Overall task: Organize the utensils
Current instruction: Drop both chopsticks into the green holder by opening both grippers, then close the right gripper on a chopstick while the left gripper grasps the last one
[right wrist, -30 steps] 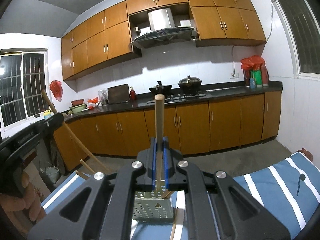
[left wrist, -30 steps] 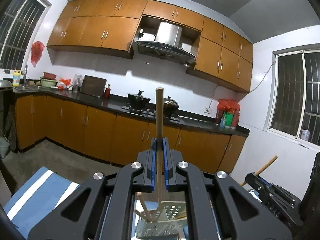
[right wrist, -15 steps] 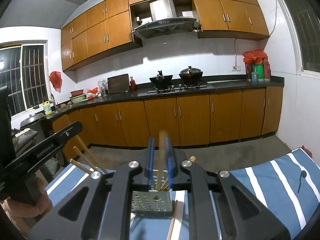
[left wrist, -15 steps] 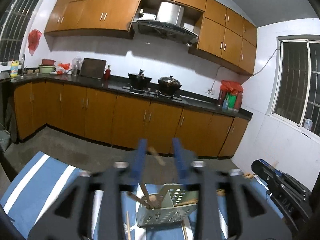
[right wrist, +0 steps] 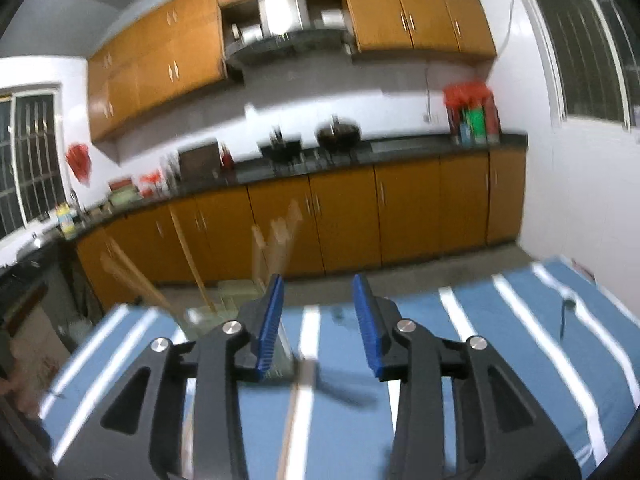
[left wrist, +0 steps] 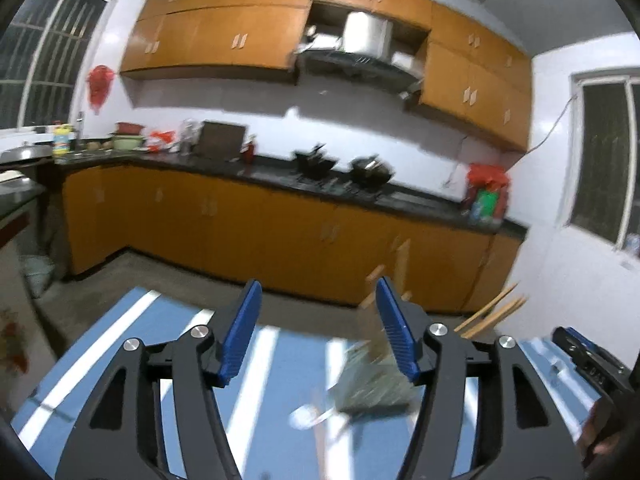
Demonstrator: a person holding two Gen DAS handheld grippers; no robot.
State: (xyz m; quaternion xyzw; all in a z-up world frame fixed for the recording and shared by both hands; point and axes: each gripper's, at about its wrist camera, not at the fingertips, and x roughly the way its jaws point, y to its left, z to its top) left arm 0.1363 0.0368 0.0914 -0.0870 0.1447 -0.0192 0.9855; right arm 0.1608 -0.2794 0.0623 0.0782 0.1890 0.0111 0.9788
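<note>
In the left wrist view my left gripper has its jaws opening, with nothing between the blue pads. The perforated metal utensil holder stands blurred behind its right finger, with wooden chopsticks sticking out of it. A white spoon lies on the cloth in front of the holder. In the right wrist view my right gripper is also opening and holds nothing. The holder sits behind its left finger, with several chopsticks leaning in it. One loose chopstick lies on the cloth below the jaws.
The blue cloth with white stripes covers the table. The right gripper's black body shows at the right edge of the left wrist view. Orange kitchen cabinets and a dark counter run along the far wall.
Both grippers held an upright chopstick a second ago. Both opened, the chopsticks dropped into the holder, and each gripper swung down and sideways off the holder.
</note>
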